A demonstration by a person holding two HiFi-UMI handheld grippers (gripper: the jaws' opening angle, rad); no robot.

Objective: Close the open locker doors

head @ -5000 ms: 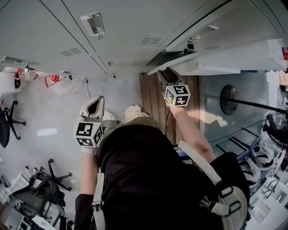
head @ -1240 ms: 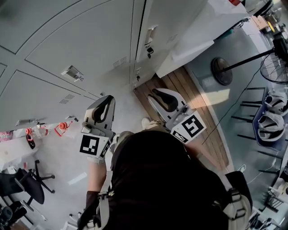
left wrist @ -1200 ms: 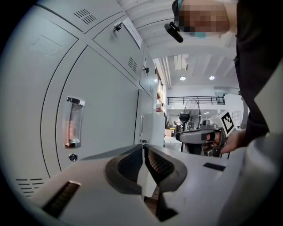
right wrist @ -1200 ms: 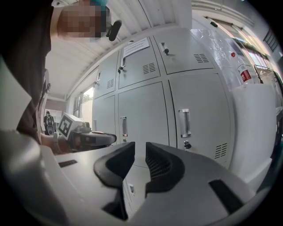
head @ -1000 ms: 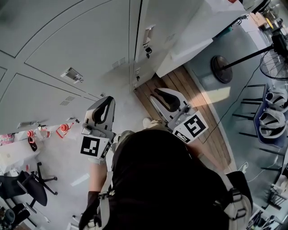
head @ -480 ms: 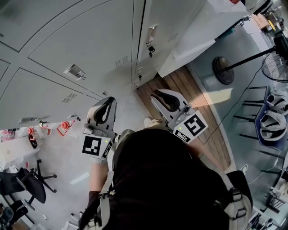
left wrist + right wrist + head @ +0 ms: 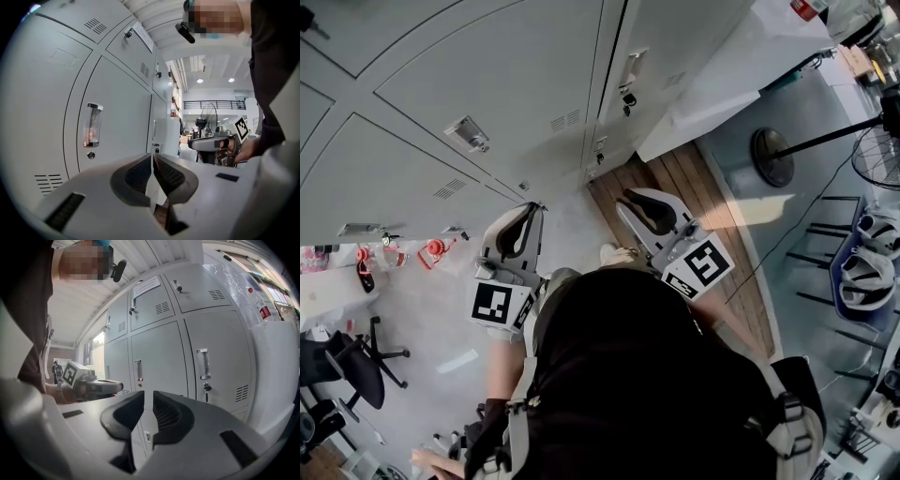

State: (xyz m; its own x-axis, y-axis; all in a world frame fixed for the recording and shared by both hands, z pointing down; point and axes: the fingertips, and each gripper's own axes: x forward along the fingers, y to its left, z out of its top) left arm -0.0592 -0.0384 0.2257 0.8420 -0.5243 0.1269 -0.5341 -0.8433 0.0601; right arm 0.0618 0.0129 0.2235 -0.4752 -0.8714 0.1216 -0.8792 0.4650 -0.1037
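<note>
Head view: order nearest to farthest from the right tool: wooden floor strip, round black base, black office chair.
1. Wooden floor strip, beneath the right tool, whose empty jaws have just been closing.
2. Round black base, farther right.
3. Black office chair, far left.

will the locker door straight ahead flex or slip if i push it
The door looks like painted sheet metal, so it is probably stiff, perhaps flexing slightly. It sits flush and shut, so a push likely moves nothing. Its smooth paint may be slippery; the handle offers better purchase.
</note>
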